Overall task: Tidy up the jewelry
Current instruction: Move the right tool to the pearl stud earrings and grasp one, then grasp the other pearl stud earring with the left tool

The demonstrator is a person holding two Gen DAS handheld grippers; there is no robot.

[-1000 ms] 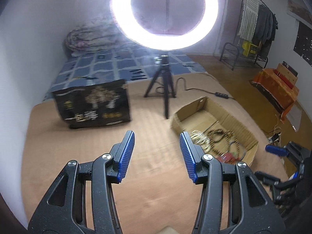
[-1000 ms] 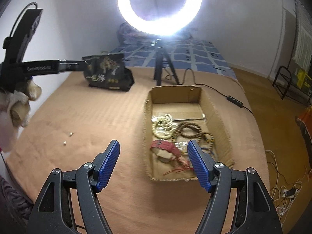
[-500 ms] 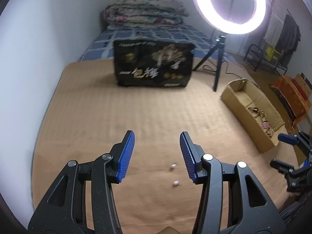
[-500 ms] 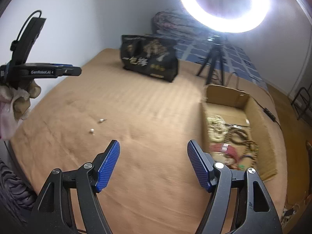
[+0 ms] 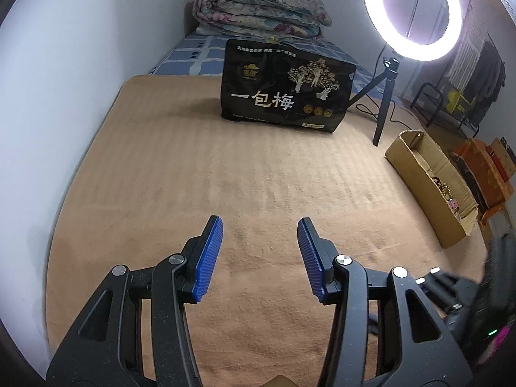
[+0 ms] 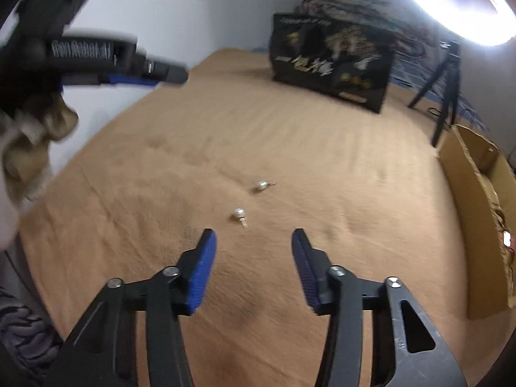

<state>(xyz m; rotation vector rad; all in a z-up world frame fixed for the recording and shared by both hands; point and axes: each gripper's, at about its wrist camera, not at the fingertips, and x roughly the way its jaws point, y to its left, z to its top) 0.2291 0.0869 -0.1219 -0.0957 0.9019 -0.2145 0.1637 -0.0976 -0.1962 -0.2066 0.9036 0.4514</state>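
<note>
**Both tongs hung empty over the tan blanket, two pearl earrings just ahead of the right pair**

Bare tan blanket [image 6: 322, 148] lay under and around the right tongs [image 6: 253, 266], with open room on every side. Their blue pads had just been closing and stood part open with nothing between them, touching nothing. Just beyond the tips lay the nearer pearl earring [image 6: 239, 213], and a little farther the second earring [image 6: 262, 185], the two apart from each other. To the right, along the blanket's edge, sat the cardboard box [image 6: 464, 174] holding bead strings. The left tongs [image 5: 259, 256] hung part open and empty over bare blanket, a white wall [image 5: 64, 96] close on their left. Far ahead stood a black bag [image 5: 287, 92], a tripod [image 5: 383, 96] with a ring light [image 5: 412, 13], and folded quilts [image 5: 258, 9].
</note>
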